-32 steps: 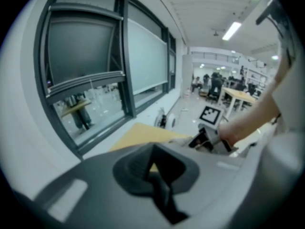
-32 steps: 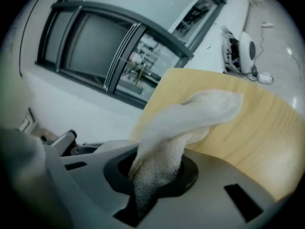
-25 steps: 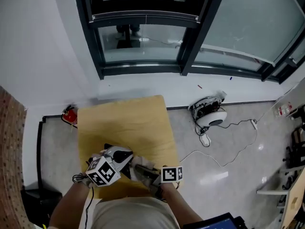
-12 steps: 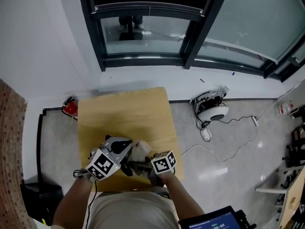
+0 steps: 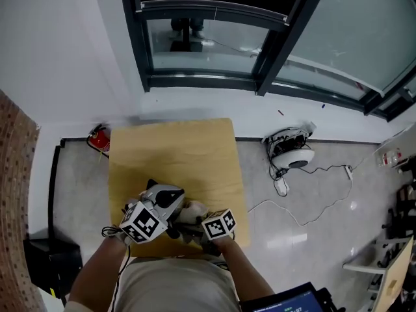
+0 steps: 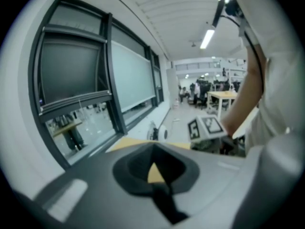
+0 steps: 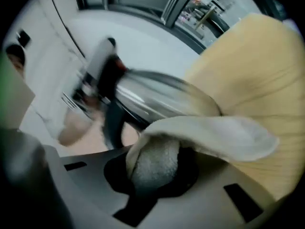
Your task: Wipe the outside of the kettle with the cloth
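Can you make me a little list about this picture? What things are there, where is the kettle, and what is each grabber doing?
place: yellow table below a big window
kettle: shiny metal kettle with a black handle, at the table's near end
cloth: pale cloth, lying against the kettle's side
right gripper: shut on the cloth, holding it to the kettle
left gripper: on the kettle's other side, nothing seen between its jaws
job: the cloth touches the kettle's outside
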`<state>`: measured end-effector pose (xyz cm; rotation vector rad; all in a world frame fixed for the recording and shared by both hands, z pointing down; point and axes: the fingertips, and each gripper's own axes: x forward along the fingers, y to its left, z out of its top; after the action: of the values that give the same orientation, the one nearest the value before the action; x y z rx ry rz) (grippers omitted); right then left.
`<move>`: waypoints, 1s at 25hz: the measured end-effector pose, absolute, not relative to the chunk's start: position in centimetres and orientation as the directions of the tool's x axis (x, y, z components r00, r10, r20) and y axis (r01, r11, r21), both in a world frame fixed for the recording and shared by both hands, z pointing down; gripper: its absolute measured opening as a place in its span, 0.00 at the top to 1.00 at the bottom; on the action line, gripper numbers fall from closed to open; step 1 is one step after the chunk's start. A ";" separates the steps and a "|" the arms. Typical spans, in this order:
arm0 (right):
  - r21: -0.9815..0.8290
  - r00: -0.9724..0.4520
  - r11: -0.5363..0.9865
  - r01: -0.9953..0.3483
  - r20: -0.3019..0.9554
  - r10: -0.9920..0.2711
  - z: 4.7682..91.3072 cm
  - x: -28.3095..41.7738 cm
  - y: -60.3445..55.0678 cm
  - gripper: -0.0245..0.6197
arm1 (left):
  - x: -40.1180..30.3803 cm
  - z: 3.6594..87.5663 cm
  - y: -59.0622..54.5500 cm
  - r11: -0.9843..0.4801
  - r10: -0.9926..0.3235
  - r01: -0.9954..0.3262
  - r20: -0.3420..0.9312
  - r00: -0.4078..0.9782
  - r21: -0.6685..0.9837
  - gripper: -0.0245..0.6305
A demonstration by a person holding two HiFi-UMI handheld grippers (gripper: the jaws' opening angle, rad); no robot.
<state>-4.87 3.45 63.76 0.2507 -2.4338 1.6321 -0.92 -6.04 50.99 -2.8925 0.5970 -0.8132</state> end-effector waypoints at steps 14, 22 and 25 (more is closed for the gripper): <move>-0.959 -0.882 0.262 -0.104 -0.033 -0.471 58.6 -0.6 -4.4 0.87 | -1.8 50.4 -5.9 -0.919 -0.386 -0.381 0.422 0.820 -0.101 0.96; -0.968 -0.796 0.116 -0.222 0.111 -0.595 61.8 -1.0 -4.5 0.88 | -2.2 49.7 -6.5 -0.903 -0.421 -0.417 0.395 0.817 -0.100 0.96; -0.989 -0.725 0.016 -0.146 0.096 -0.682 63.8 -1.0 -5.1 0.88 | -2.3 49.8 -6.8 -0.899 -0.431 -0.425 0.397 0.811 -0.107 0.96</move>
<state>-1.03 -5.14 63.83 1.1113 -2.4846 2.3078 -2.29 -6.77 49.80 -2.9764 0.7037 -0.6571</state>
